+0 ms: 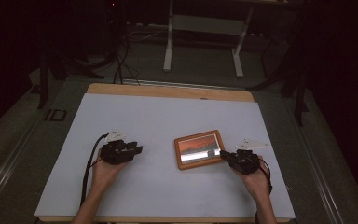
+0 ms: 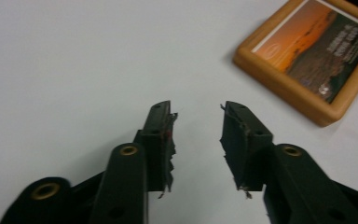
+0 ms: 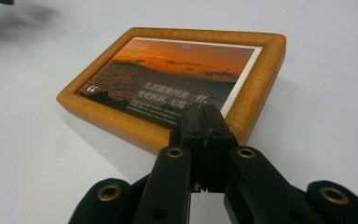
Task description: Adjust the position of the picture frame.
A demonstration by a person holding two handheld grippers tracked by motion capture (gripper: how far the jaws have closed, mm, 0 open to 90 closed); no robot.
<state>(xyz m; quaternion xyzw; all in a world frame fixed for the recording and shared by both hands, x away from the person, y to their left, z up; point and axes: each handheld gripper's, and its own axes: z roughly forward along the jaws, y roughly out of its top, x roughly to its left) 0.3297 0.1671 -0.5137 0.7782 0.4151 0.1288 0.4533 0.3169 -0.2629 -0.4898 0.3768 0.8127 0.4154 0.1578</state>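
Pressing down on the picture frame (image 3: 177,84) with the right gripper (image 3: 206,116), jaws pressed together, could skid it across the table (image 1: 144,116) while the left gripper (image 2: 198,114) waits spread and empty.

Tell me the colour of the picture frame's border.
Honey-orange wood on the wooden picture frame, clearest in the right gripper view.

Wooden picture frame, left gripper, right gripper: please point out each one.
wooden picture frame (image 1: 199,149), high view, on its photo.
left gripper (image 2: 196,122), left gripper view, between open jaws.
right gripper (image 3: 204,113), right gripper view, at closed tips.
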